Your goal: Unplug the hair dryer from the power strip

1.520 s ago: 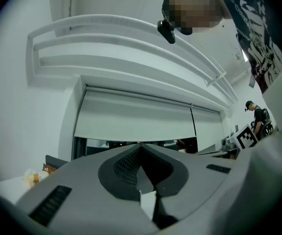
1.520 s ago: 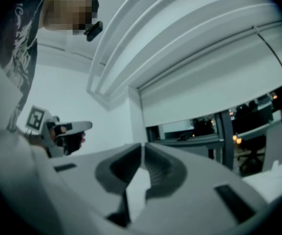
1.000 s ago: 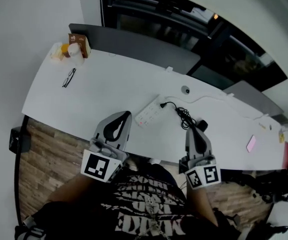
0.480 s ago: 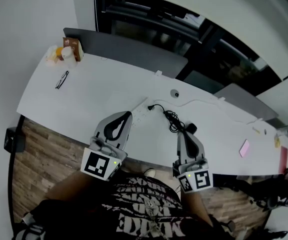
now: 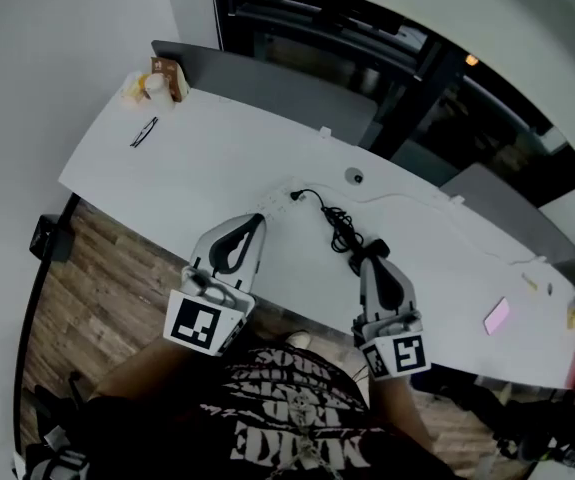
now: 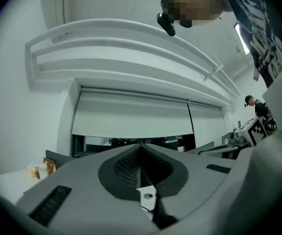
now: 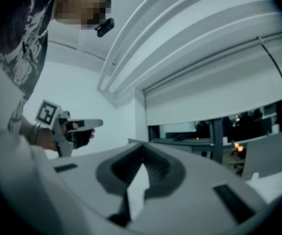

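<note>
The white power strip (image 5: 280,204) lies on the long white table (image 5: 207,158), its near end hidden behind my left gripper (image 5: 258,219). A black plug (image 5: 298,196) sits at the strip's far end. From it a black cord (image 5: 336,224) runs in loose coils to the dark hair dryer (image 5: 378,247), which my right gripper (image 5: 372,257) mostly covers. Both grippers point level over the table's near edge, jaws shut and holding nothing. In the left gripper view, a bit of the strip (image 6: 146,196) shows through the gap behind the closed tips (image 6: 141,146).
At the table's far left end are glasses (image 5: 144,133), a brown box (image 5: 168,76) and small bottles. A round grey puck (image 5: 354,176) lies behind the cord, and a pink phone (image 5: 497,315) to the right. A grey partition (image 5: 267,83) backs the table. Wooden floor lies below.
Both grippers have moved forward over the table. The left tip now covers the near end of the power strip, and the right one covers the hair dryer. Both jaws stay shut.
</note>
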Available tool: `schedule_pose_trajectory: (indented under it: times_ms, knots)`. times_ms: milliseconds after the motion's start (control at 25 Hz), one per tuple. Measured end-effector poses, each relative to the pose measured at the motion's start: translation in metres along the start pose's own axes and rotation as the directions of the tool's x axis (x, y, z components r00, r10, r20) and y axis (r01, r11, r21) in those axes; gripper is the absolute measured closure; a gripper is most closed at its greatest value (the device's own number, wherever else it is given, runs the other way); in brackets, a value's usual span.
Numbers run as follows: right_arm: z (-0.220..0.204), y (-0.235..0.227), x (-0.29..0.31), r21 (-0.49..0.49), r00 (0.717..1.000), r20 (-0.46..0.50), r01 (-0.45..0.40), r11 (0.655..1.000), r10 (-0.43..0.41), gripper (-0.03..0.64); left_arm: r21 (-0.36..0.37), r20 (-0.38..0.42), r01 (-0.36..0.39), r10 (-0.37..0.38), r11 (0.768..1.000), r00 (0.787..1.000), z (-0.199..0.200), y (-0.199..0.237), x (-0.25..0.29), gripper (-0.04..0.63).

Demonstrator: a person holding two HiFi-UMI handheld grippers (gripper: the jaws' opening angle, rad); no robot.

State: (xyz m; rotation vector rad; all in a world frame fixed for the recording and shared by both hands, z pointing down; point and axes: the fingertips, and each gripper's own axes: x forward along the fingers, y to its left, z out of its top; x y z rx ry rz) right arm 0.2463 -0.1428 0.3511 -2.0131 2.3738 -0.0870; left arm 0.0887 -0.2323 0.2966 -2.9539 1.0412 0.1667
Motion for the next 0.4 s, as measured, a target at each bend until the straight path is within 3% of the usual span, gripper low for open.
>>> schedule_pose_trajectory:
  times_ms: [240,400]
  knots:
    - [-0.002,-0.009,0.0,0.034,0.995,0.03,-0.093,0.995,0.092,0.582,0.081,0.006,-0.069,0.069,0.994,0.998,0.007,-0.02,-0.029,0.568]
    - [0.005,0.008,0.0,0.029,0.991,0.052,-0.125,0.992,0.123,0.582,0.092,0.036,-0.117,0.114,0.989,0.993,0.029,-0.019,-0.06,0.568]
